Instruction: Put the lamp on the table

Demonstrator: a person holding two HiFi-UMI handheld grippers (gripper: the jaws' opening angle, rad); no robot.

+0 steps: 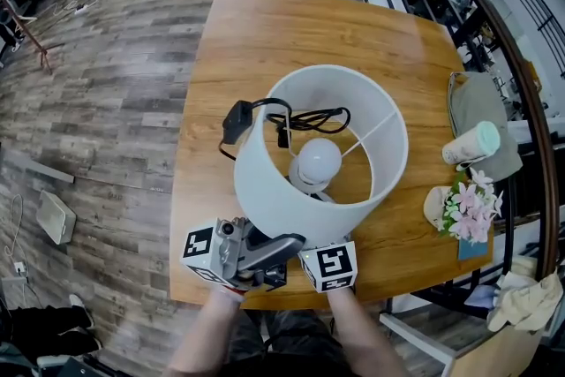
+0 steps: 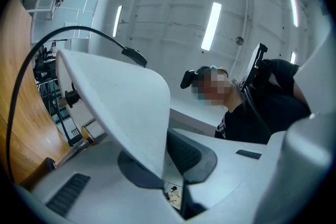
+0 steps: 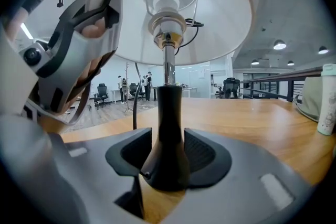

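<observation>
The lamp stands at the near part of the wooden table [image 1: 265, 31]. Its white shade [image 1: 291, 194] is seen from above, with the bulb [image 1: 318, 159] inside. Its black cord [image 1: 305, 117] and plug [image 1: 237, 121] lie on the table behind it. My left gripper [image 1: 284, 243] is shut on the shade's lower rim; the shade's edge [image 2: 115, 97] runs between the pads of the left gripper [image 2: 165, 165]. My right gripper [image 3: 168, 157] is shut on the black lamp base [image 3: 168, 128] at table level, below the shade [image 3: 210, 18]. Only its marker cube [image 1: 328, 267] shows in the head view.
On the table's right side lie a grey bag [image 1: 481, 115], a white and green bottle [image 1: 470, 143] and pink flowers [image 1: 468, 199]. A dark railing [image 1: 521, 101] runs past the right edge. The table's front edge is just under the grippers. Wooden floor lies to the left.
</observation>
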